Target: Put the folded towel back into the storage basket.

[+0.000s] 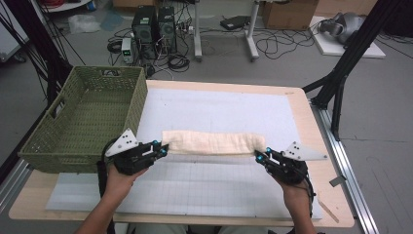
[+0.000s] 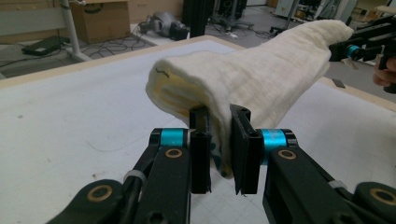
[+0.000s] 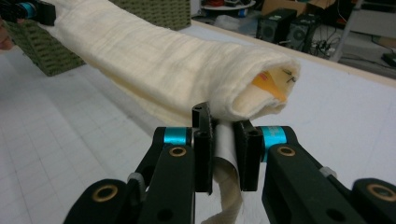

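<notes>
High view shows a folded cream towel (image 1: 213,143) stretched as a long narrow band between the left gripper (image 1: 155,150) and the right gripper (image 1: 263,157), across the near middle of the white mat on the surface (image 1: 311,122), with a green woven basket (image 1: 73,146) standing at the left edge just beside the left hand. In the left gripper view the fingers (image 2: 201,154) are clamped on a lower layer at the towel's end, while the thicker folded bulk bulges above and past them; the other gripper (image 2: 359,46) holds the far end. In the right gripper view the fingers (image 3: 203,154) are likewise closed on a thin strip of cloth, with the rolled bulk and an orange tag (image 3: 267,83) sitting above the pinch rather than inside it. That is where I judge the risk lies: each grip seems to catch only some of the layers, so lifting or swinging toward the basket could let the free folds sag, open out and undo the tidy shape. Pulling the hands farther apart might drag the thin strip out of a pinch, dropping one end onto the mat. Bringing them together unevenly could twist the band, and a low carry may snag the basket's near rim.
</notes>
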`<action>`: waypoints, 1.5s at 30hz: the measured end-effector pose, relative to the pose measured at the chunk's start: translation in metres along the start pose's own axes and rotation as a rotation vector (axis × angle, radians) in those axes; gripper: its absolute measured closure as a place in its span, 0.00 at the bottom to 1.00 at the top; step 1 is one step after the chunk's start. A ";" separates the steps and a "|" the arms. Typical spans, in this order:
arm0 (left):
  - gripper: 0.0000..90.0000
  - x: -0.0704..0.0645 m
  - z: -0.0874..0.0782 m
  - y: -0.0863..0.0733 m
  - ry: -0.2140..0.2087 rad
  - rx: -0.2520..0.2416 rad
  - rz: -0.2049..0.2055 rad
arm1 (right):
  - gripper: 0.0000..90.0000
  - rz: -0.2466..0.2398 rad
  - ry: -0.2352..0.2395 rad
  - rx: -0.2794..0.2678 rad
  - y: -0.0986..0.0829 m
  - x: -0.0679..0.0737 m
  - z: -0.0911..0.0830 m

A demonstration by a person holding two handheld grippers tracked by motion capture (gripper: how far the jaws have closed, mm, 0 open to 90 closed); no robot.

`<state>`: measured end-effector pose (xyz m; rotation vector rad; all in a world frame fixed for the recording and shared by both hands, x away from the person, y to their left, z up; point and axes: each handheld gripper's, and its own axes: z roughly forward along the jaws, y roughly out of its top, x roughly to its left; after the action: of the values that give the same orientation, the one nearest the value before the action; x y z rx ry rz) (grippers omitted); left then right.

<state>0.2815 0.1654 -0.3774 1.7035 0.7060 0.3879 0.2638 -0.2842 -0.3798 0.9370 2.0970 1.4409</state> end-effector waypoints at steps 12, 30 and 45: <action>0.88 0.010 -0.033 0.024 0.062 -0.058 0.029 | 0.90 -0.049 0.044 -0.059 0.042 -0.004 0.031; 0.88 0.025 -0.085 0.029 0.157 -0.106 0.052 | 0.90 -0.083 0.091 -0.058 0.093 0.006 0.104; 0.88 0.038 -0.127 0.025 0.248 -0.136 0.075 | 0.90 -0.130 0.133 -0.060 0.139 0.028 0.168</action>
<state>0.2408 0.2829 -0.3252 1.5712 0.7777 0.6931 0.3984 -0.1237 -0.3124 0.6856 2.1523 1.5272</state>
